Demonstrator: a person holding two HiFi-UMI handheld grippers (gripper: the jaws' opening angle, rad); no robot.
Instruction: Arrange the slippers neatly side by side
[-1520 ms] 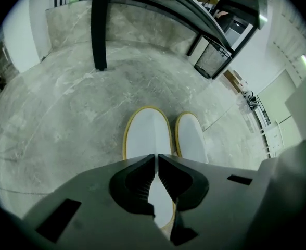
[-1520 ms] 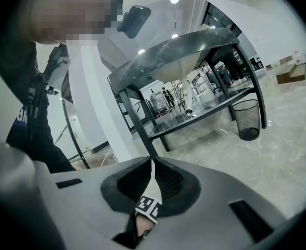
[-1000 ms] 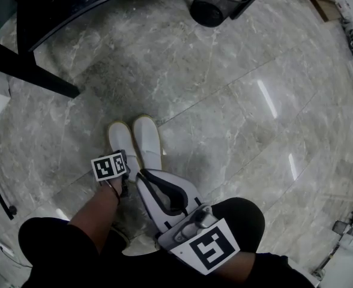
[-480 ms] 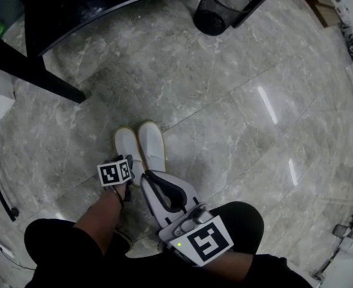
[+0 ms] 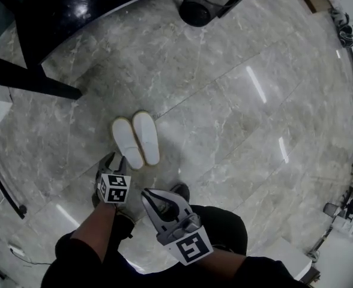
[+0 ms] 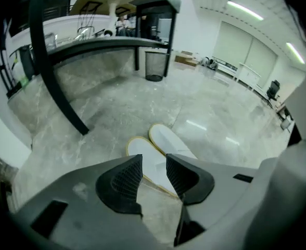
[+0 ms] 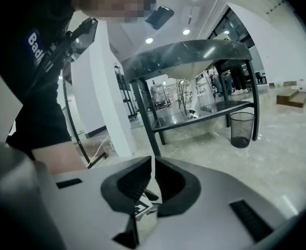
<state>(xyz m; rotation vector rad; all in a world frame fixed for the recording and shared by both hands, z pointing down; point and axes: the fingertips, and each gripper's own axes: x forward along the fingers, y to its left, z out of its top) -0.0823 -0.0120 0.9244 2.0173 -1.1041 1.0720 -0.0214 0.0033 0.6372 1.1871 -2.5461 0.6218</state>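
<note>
Left gripper has let go and pulled back toward the person: a second ago it was down at the heel of the left slipper, now its jaws stand apart with nothing between, the slippers only showing beyond the gap. Pair of flat white slippers with pale yellow edging lies on the grey marble floor, toes pointing the same way, long sides touching or nearly, just ahead of that gripper. Right gripper jaws together, empty, held near the body. Arrangement looks done, probably only withdrawal left
</note>
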